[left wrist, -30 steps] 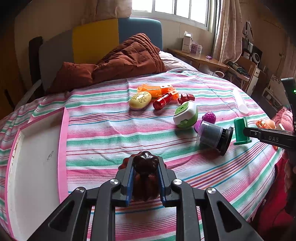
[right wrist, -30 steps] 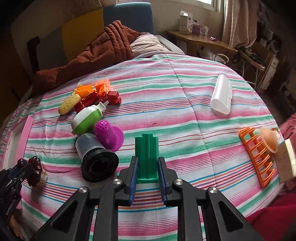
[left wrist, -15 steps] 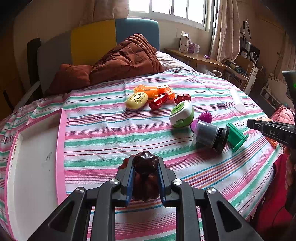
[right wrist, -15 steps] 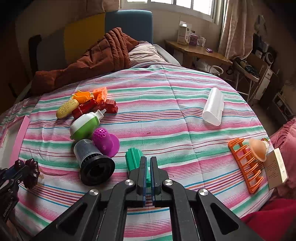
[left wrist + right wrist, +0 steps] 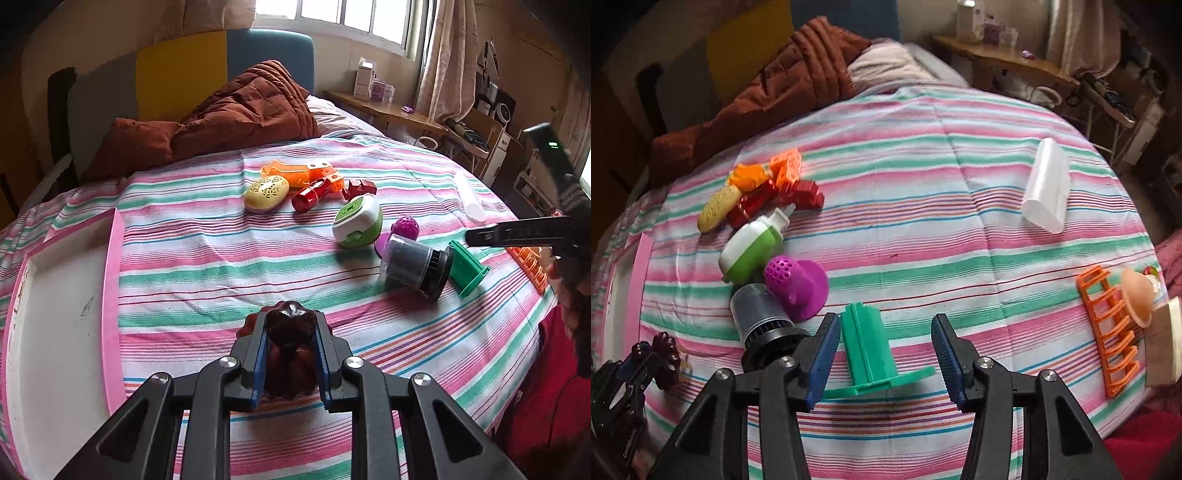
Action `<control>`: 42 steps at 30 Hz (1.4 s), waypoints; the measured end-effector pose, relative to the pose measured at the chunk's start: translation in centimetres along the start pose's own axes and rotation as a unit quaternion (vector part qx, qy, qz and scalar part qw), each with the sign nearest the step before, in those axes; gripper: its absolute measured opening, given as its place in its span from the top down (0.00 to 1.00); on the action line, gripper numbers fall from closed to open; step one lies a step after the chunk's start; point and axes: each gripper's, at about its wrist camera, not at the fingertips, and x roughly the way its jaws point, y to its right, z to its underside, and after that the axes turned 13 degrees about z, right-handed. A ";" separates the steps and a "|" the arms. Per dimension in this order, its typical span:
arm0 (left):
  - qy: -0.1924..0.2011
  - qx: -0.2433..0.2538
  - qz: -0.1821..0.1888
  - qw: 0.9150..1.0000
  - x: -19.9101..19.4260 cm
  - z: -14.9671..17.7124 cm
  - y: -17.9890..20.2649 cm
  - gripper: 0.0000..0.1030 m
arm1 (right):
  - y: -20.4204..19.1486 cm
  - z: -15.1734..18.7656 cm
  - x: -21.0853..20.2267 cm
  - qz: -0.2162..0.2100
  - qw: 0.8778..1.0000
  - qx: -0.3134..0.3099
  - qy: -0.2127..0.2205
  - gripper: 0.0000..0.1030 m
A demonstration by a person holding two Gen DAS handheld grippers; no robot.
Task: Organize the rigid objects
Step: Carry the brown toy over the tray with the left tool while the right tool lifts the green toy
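Observation:
My left gripper (image 5: 290,334) is shut on a dark brown fluted mould (image 5: 290,350), held just above the striped bed cover; it also shows at the lower left of the right wrist view (image 5: 663,354). My right gripper (image 5: 884,334) is open, its fingers either side of a green plastic piece (image 5: 866,347) that lies tipped over on the cover. That piece also shows in the left wrist view (image 5: 465,267). A black-capped jar (image 5: 761,317), a purple cup (image 5: 796,282) and a green-and-white container (image 5: 750,247) lie just left of it.
A pink-rimmed white tray (image 5: 114,280) sits at the left. Yellow, red and orange toys (image 5: 295,184) lie further back. A white case (image 5: 1047,188) and an orange rack (image 5: 1108,325) lie to the right. A brown quilt (image 5: 229,118) lies by the headboard.
My right gripper let go of the upright green piece, which fell over; the gripper closed empty, then opened wide around the lying piece. My left gripper kept hold of the mould.

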 end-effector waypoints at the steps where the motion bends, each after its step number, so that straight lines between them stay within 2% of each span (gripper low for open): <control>1: -0.001 0.000 0.002 1.000 -0.1 0.0 0.0 0.79 | -0.4 -0.5 0.8 -0.002 1.000 -0.011 -0.016 0.49; 6: -0.005 0.002 0.011 1.000 -0.3 0.0 -0.1 0.79 | -2.3 -2.0 4.4 0.020 0.993 -0.074 -0.090 0.53; 7: -0.004 0.002 0.013 1.000 -0.4 0.1 -0.1 0.79 | -2.3 -2.1 4.8 0.026 0.992 -0.077 -0.098 0.66; 8: -0.004 0.001 0.015 1.000 -0.5 0.1 -0.2 0.79 | -2.3 -2.1 4.9 0.027 0.991 -0.078 -0.101 0.71; 9: -0.003 0.000 0.017 1.000 -0.6 0.1 -0.3 0.79 | -2.1 -2.0 4.7 0.026 0.992 -0.077 -0.099 0.71; 13: 0.001 -0.012 0.032 0.999 -1.1 -0.1 -1.1 0.79 | -0.7 -1.4 2.4 0.015 0.997 -0.045 -0.063 0.71; 18: 0.012 -0.035 0.054 0.998 -2.1 -0.4 -2.3 0.79 | 0.8 1.5 -1.2 0.013 1.000 0.012 0.007 0.71; 22: 0.019 -0.047 0.057 0.997 -3.3 -0.7 -3.5 0.79 | 0.4 3.2 -4.0 0.029 0.997 0.036 0.064 0.71; 27: 0.040 -0.064 0.054 0.996 -5.6 -1.4 -5.7 0.79 | -2.0 2.4 -7.6 0.002 0.992 0.043 0.117 0.71; 31: 0.055 -0.078 0.030 0.995 -7.0 -1.7 -8.9 0.79 | -6.1 2.5 -9.6 -0.035 0.990 0.021 0.134 0.71; 35: 0.063 -0.100 -0.014 0.993 -7.9 -1.8 -13.6 0.79 | -10.6 2.3 -10.4 -0.076 0.987 -0.008 0.138 0.71; 42: 0.045 -0.150 -0.084 0.984 -7.7 -2.3 -22.8 0.79 | -17.7 2.4 -10.9 -0.123 0.982 -0.042 0.134 0.71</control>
